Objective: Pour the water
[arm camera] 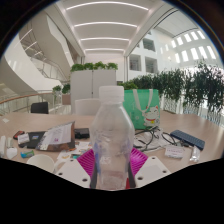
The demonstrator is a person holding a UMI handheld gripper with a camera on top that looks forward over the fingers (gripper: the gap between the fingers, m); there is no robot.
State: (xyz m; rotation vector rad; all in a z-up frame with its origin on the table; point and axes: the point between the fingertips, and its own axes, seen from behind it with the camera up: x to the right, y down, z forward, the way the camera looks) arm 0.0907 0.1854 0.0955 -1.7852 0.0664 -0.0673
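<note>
Where the gripper [112, 170] reaches forward, its 2 pink pads [87, 162] press both sides of a clear water bottle [112, 135] with a white cap, held upright above the cluttered surface [45, 140].

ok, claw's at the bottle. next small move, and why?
Probably lift it straight up a little, keeping it upright. The water bottle stands between the claw fingers, the pink pads close against its sides, and its white cap is on. No cup or glass is clearly visible on the cluttered table, so clear the surface before any tilt.
</note>
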